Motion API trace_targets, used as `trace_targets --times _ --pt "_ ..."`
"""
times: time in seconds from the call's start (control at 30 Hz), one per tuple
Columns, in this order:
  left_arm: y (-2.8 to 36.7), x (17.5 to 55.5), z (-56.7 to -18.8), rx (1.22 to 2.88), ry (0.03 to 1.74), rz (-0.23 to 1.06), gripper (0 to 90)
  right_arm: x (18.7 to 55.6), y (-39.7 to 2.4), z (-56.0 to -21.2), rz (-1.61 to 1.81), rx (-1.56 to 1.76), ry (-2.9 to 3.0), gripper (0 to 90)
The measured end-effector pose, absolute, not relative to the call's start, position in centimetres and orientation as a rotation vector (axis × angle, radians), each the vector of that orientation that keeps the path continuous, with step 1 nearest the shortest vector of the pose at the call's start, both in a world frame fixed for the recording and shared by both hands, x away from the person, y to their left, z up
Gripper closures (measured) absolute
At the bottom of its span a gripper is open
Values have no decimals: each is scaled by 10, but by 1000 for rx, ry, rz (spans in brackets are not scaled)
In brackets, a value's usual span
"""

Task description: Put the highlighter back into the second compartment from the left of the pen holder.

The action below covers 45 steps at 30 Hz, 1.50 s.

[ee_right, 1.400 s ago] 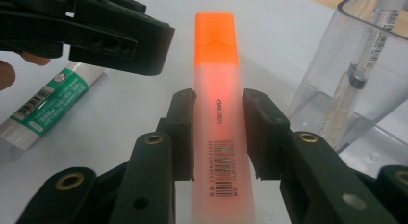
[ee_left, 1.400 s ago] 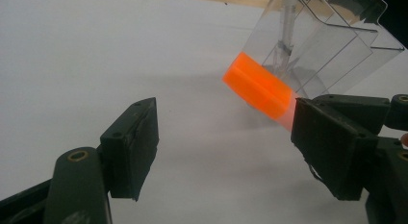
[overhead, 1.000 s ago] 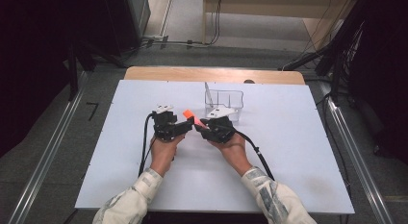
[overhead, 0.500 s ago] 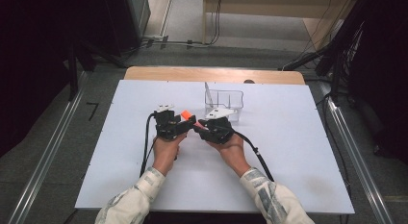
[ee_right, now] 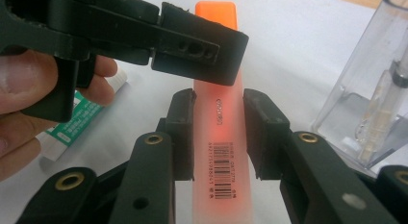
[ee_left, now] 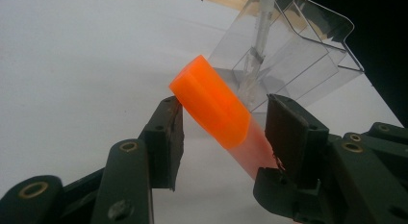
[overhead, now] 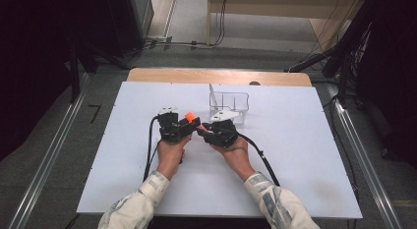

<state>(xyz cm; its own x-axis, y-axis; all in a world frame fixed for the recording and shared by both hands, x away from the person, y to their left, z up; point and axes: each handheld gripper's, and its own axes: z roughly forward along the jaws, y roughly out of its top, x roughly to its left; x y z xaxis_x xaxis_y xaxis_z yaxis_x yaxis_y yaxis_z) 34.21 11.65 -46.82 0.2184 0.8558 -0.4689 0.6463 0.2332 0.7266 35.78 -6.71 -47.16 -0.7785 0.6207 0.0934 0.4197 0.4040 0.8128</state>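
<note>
You held the orange pen point(ee_right: 222, 137) up off the table point(overhead: 305, 155), near the middle, just in front of the clear box point(overhead: 229, 102). The fingers point(ee_right: 183, 128) of your right gripper point(ee_right: 219, 95) were clamped on the pen's see-through body, one on each side. The fingers point(ee_left: 166, 137) of your left gripper point(ee_left: 223, 108) had just been closing, with the orange cap point(ee_left: 209, 101) between them. One finger looked to be touching the cap. The other had a small gap, so they were not squeezing it yet.

Here is what could have gone wrong. The cap lay slanted across your left fingers. If they shut like that, they might have caught only a corner and slid off. They might also have pushed the pen sideways, so it twisted in your right fingers.

If you pulled before the grip was firm, I think the cap would have stayed on.

If you pulled too hard, the cap could have popped off fast. Your hand could then have bumped the clear box and tipped it, along with the other pen point(ee_left: 255, 56) standing in it. The orange pen could have dropped and rolled.
</note>
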Motion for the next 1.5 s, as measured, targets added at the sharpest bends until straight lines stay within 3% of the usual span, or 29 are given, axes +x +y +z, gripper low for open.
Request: trace_targets --times 0.2,0.7,1.17,1.5 --pt "115 342 -469 1475 1497 260 524 357 -65 -473 1320 919 2443 644" --pt "114 337 -462 1425 1449 247 723 360 -63 -478 1313 926 2452 643" --pt "110 335 -460 1432 1430 280 741 360 -65 -477 1305 920 2451 625" --pt "109 334 -455 1416 1416 318 743 361 -74 -473 1288 934 2451 509"
